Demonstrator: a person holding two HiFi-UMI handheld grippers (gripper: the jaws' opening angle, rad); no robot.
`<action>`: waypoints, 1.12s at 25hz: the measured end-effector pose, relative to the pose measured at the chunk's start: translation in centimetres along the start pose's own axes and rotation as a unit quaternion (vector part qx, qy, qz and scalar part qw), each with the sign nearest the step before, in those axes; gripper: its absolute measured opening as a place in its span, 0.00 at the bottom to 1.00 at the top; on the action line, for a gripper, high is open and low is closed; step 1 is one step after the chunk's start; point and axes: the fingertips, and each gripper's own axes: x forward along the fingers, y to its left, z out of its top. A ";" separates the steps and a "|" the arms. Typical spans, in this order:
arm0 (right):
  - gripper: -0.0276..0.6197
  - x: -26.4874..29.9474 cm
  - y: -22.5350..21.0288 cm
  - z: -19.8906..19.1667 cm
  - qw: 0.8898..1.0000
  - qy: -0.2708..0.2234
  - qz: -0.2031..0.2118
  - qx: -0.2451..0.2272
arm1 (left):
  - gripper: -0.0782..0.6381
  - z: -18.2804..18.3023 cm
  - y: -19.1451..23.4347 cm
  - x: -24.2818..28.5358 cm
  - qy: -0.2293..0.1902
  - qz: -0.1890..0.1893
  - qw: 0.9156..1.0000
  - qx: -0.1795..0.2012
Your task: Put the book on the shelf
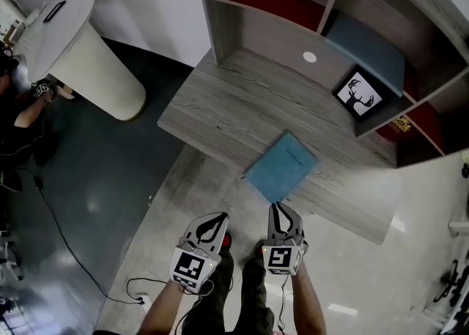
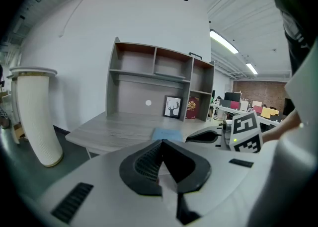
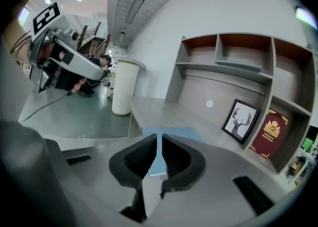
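The blue book (image 1: 282,166) is lying at the desk's (image 1: 220,106) front edge, and the left gripper (image 1: 212,218) and right gripper (image 1: 283,210), hovering just short of that edge with jaws pressed together and empty, are probably needing to open before pinching its near corner.

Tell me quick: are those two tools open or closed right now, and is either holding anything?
Left tool: closed, holding nothing.
Right tool: closed, holding nothing; the book lies beyond it, untouched.

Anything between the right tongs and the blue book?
Nothing visible. The blue book lies flat at the near edge of the desk; only bare desktop and open air separate it from the right tongs, which are shut and empty.
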 end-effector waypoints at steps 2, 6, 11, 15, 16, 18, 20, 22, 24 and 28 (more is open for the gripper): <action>0.12 1.3 0.7 -1.2 1.000 0.015 0.014 -0.022 | 0.12 -0.4 0.3 0.0 0.004 0.001 1.000 -0.003; 0.35 3.8 2.1 -2.8 0.997 0.049 0.040 -0.047 | 0.12 -1.5 1.0 0.0 0.014 0.000 1.000 -0.009; 0.44 5.8 2.7 -4.1 0.993 0.070 0.028 -0.095 | 0.12 -2.7 2.0 -0.2 0.023 0.005 1.000 -0.021; 0.49 7.3 2.3 -5.5 0.987 0.099 0.010 -0.129 | 0.12 -3.4 2.9 -0.1 0.026 0.010 0.999 -0.026; 0.49 7.6 2.2 -5.7 0.986 0.101 0.005 -0.135 | 0.12 -3.5 3.1 0.0 0.026 0.011 0.999 -0.028; 0.49 7.9 2.1 -5.8 0.985 0.102 -0.001 -0.142 | 0.12 -3.8 3.4 0.1 0.026 0.012 0.999 -0.031; 0.49 8.1 2.0 -5.8 0.984 0.101 -0.006 -0.148 | 0.12 -4.2 3.6 0.2 0.028 0.013 0.999 -0.034; 0.49 8.3 1.8 -5.9 0.982 0.102 -0.014 -0.158 | 0.12 -4.5 3.6 0.2 0.031 0.012 0.999 -0.036; 0.49 8.4 1.4 -5.9 0.980 0.101 -0.026 -0.167 | 0.12 -4.7 3.5 0.3 0.033 0.010 0.999 -0.036; 0.44 8.4 1.1 -5.7 0.980 0.109 -0.023 -0.166 | 0.12 -4.6 3.4 0.1 0.033 0.010 0.999 -0.036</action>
